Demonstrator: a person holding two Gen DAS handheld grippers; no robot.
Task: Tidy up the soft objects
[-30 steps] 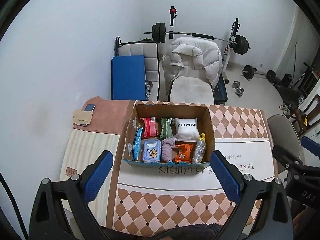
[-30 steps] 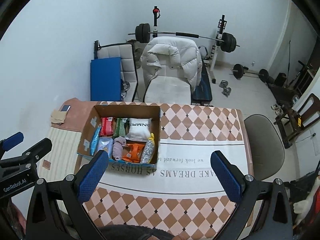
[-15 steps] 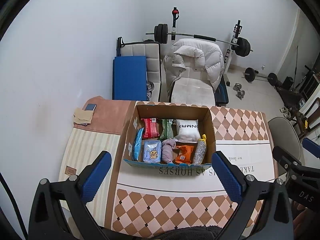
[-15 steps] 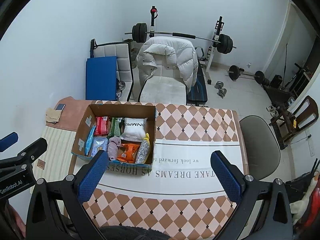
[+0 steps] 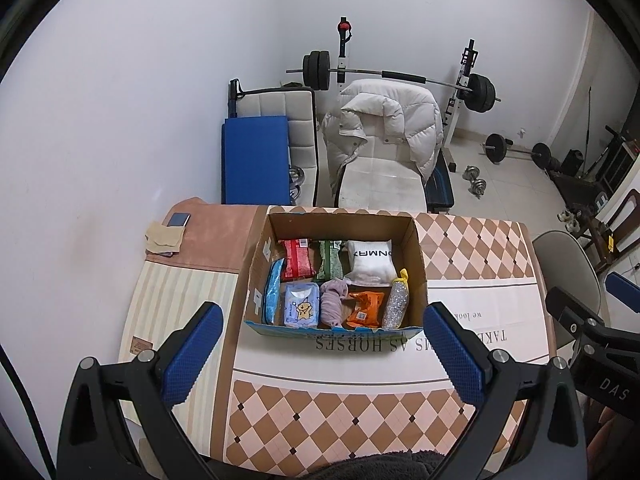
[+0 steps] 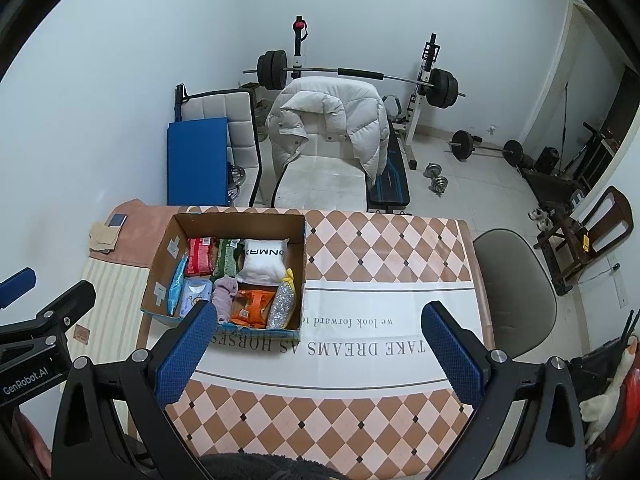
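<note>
Clearly both claws hang wide open and empty above the table (image 5: 360,408): the left gripper (image 5: 318,354) faces the cardboard box (image 5: 418,256); the right gripper (image 6: 316,350) sits beside it; the soft packs (white pillow (image 5: 370,258), orange pouch (image 5: 366,308)) lie packed in 2 rows, likely for easy picking.

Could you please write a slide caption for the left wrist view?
Open left claw hovers before a cardboard box of soft packets on the checkered tablecloth.
</note>
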